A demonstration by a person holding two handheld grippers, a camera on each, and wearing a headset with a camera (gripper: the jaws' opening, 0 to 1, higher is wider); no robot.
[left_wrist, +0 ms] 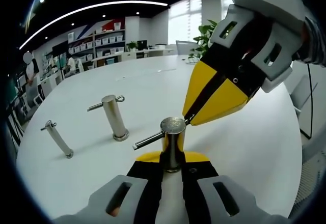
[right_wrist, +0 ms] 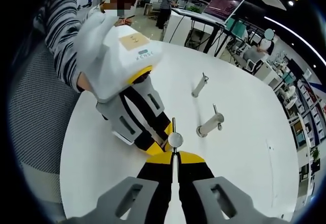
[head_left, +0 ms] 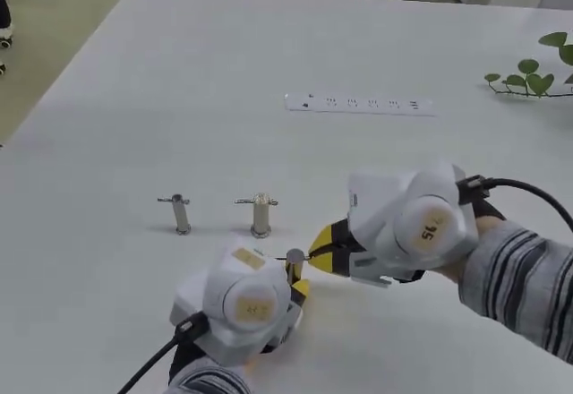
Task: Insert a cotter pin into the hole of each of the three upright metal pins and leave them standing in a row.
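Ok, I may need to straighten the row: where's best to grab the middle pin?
Grip the middle pin on its bare shaft, under the cotter pin, coming from the near side. It stands upright, and the cotter sticks out sideways near its top, leaving the shaft below free.

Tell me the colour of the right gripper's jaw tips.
Yellow. The right gripper shows best in the left gripper view.

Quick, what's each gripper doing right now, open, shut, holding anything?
The left gripper: tongs shut on the short upright silver metal pin.
The right gripper: tongs shut on the thin silver wire cotter pin, which passes through that pin's head.
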